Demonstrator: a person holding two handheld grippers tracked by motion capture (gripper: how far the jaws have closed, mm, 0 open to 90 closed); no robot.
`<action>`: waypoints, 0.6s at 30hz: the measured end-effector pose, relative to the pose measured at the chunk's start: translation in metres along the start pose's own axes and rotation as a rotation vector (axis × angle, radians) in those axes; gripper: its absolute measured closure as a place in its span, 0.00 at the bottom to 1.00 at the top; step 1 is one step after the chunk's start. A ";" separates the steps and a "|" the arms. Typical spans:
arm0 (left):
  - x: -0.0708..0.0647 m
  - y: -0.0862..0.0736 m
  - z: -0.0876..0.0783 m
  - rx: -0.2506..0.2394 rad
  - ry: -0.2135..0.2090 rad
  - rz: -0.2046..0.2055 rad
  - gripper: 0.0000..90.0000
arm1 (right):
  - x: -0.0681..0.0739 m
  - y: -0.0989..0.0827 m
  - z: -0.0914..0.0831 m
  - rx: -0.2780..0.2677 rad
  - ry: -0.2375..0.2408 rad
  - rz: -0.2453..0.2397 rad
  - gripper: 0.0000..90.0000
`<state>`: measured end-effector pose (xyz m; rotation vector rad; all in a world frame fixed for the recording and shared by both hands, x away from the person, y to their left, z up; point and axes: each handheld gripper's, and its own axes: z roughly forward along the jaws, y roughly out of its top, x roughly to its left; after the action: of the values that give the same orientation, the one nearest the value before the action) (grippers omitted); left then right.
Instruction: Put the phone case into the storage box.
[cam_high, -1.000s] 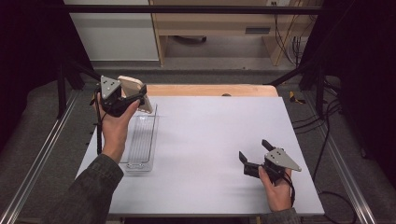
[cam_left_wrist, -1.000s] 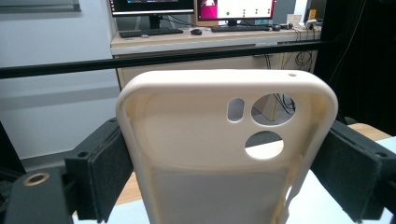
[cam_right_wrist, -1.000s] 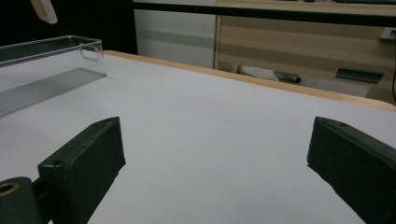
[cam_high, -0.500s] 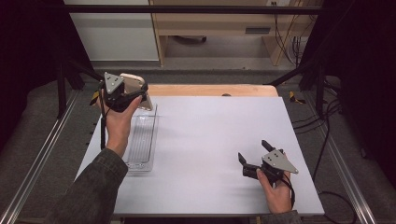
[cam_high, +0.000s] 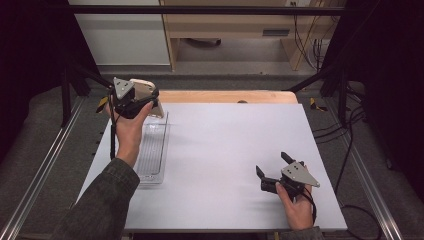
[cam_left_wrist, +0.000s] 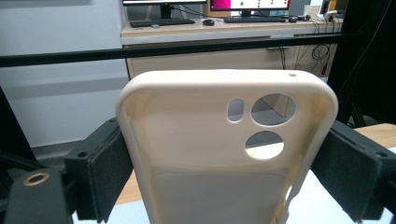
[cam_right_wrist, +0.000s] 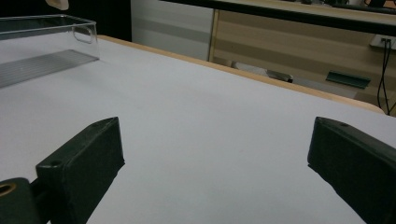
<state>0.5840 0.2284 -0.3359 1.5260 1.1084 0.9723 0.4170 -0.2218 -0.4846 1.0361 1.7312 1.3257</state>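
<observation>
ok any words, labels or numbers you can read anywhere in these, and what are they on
None can be read.
Cream plastic phone case held in the left gripper: plain, no print.
Clear plastic tray and white table top: unmarked.
Monitor screens at the top of the left gripper view: coloured marks, too small and blurred to read.

One cream phone case (cam_left_wrist: 219, 144), one clear tray (cam_high: 152, 150), two grippers.

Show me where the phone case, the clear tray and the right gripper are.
phone case (cam_left_wrist: 219, 154): left gripper view, inner back.
clear tray (cam_high: 151, 162): high view, ribbed floor.
right gripper (cam_high: 272, 165): high view, between its fingertips.
</observation>
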 end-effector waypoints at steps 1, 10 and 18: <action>0.001 -0.001 0.001 0.003 0.003 0.001 0.12 | -0.001 0.000 0.000 0.000 -0.002 0.001 0.04; 0.002 -0.003 0.003 0.006 0.019 0.006 0.12 | -0.002 -0.002 0.001 0.003 0.004 0.000 0.04; 0.003 -0.007 0.005 0.009 0.025 0.007 0.12 | -0.003 -0.002 0.001 0.012 -0.003 0.003 0.05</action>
<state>0.5886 0.2312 -0.3432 1.5293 1.1273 0.9944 0.4185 -0.2246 -0.4864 1.0473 1.7385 1.3163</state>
